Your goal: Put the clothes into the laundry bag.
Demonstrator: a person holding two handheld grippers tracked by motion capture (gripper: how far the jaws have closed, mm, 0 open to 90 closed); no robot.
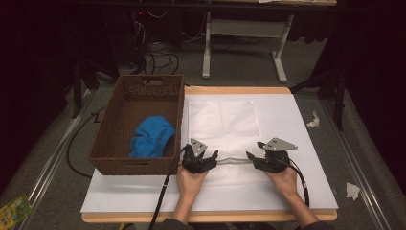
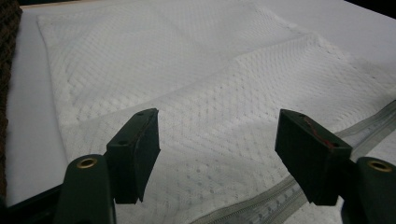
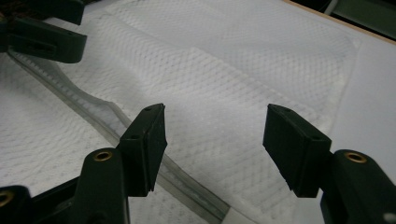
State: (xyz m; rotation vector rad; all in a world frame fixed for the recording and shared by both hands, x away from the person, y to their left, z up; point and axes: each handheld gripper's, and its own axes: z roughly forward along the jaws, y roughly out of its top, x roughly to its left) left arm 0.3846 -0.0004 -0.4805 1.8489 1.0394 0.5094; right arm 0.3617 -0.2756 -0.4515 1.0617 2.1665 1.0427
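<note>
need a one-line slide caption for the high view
Two open handheld grippers, left gripper and right gripper, over a white mesh zippered laundry bag, beside a brown wicker basket.

White mesh bag (image 1: 222,125): thin woven cloth, open honeycomb texture, matt, slightly translucent. Zip strip (image 2: 299,182) along its near edge: grey, smooth tape. Table cover (image 1: 297,120): white, smooth, matt sheet; wooden board edge (image 1: 239,90), pale, beneath it. Basket (image 1: 110,129) on the left: brown wicker weave, rough. Blue cloth (image 1: 152,136) inside: soft, crumpled, matt. Gripper pads (image 3: 149,140): black, matt, rubbery look; brass-coloured rivets (image 2: 87,162) glossy.
</note>
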